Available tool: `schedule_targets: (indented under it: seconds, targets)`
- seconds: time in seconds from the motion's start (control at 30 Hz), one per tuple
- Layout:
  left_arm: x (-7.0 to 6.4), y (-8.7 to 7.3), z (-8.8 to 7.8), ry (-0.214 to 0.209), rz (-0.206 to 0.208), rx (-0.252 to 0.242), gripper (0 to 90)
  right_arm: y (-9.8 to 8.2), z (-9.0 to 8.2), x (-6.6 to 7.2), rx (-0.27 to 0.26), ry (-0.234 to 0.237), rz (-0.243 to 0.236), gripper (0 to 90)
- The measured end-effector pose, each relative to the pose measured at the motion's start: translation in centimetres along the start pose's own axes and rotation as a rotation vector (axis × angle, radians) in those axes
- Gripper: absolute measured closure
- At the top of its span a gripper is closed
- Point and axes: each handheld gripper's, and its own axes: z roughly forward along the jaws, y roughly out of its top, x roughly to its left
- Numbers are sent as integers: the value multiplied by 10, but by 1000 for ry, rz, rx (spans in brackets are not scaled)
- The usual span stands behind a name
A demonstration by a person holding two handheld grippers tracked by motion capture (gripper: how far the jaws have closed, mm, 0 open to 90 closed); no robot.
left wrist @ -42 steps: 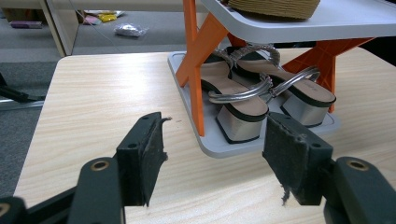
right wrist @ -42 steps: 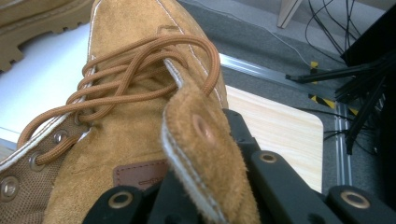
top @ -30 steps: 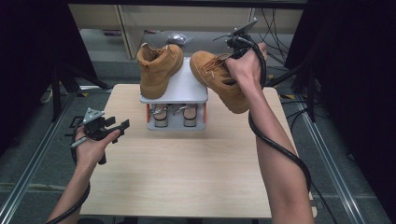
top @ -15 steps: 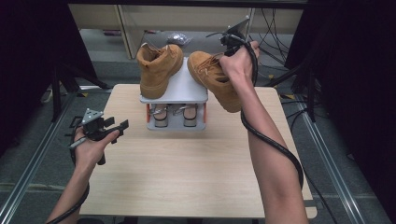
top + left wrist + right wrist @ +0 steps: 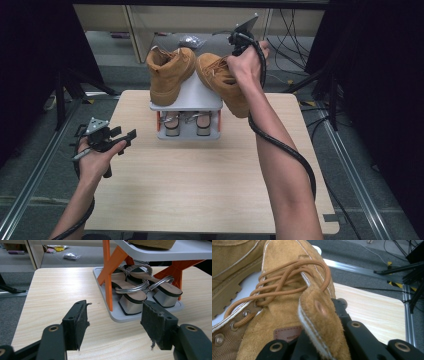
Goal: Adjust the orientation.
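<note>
Right gripper view: boot collar (image 5: pixel 322 315) between fingers (image 5: pixel 359 340)

No words or numbers can be read anywhere. The boot (image 5: pixel 287 305) has a small brown patch (image 5: pixel 287 333) at about 6 o'clock on its side, but any letters on it are too blurry to read.

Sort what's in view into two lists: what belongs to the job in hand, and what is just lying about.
In the job:
- tan suede lace-up boot, clamped in the right claw
- its twin tan boot
- white two-tier shoe rack with orange legs

Lying about:
- silver block-heel sandals
- open, empty left claw
- clear plastic bag
</note>
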Motion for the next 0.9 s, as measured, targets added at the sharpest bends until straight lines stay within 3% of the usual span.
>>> schedule_targets:
  seconds: [0.2,0.37,0.43,0.47,0.63,0.87,0.9]
  targets:
    - [1,-1,1,-1,-1,2,375,4,5,2,3,-2,8,860]
    - [0,-1,1,1,1,4,375,7,4,4,20,5,53,860]
    - [1,-1,1,0,3,7,375,8,5,3,3,7,30,860]
    - [1,-1,1,1,4,8,375,9,4,4,15,14,49,860]
    - [0,0,1,1,1,4,374,13,2,6,5,17,47,859]
    - [1,-1,1,-2,1,2,374,16,5,9,21,21,100,859]
    - [1,-2,1,-1,0,3,374,16,8,8,14,18,77,859]
